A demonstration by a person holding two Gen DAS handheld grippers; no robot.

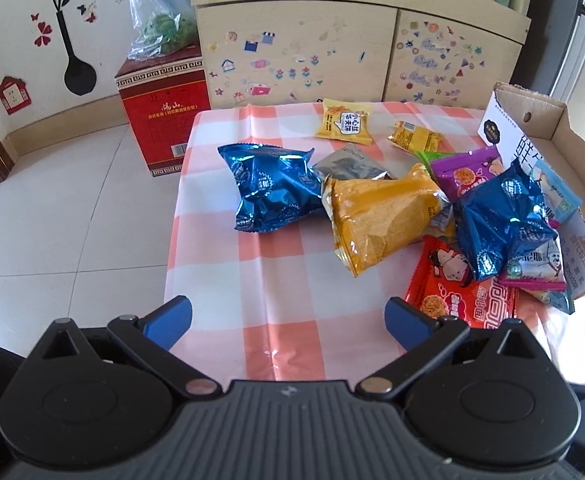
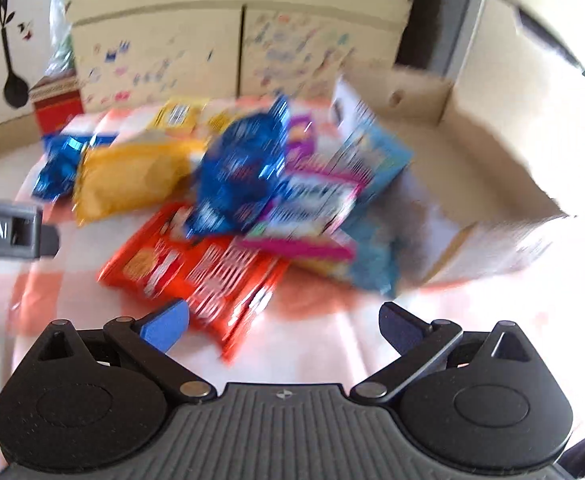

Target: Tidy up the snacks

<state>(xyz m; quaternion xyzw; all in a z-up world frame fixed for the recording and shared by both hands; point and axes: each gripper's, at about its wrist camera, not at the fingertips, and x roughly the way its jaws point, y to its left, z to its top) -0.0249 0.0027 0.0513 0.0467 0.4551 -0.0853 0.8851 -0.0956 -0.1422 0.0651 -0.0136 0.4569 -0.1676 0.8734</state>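
We find the left gripper (image 1: 288,320) and right gripper (image 2: 283,322) both spread wide, empty, facing crinkled foil snack packets (image 1: 380,216) beside the open cardboard box (image 1: 548,120).

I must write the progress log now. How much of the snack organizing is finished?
Done: almost nothing; no packet clearly sits inside the box, only a pile leaning at its open side. In hand: nothing; left gripper and right gripper are open and empty. Left: the blue bag, orange bag, red packet, two yellow packets and the pile.
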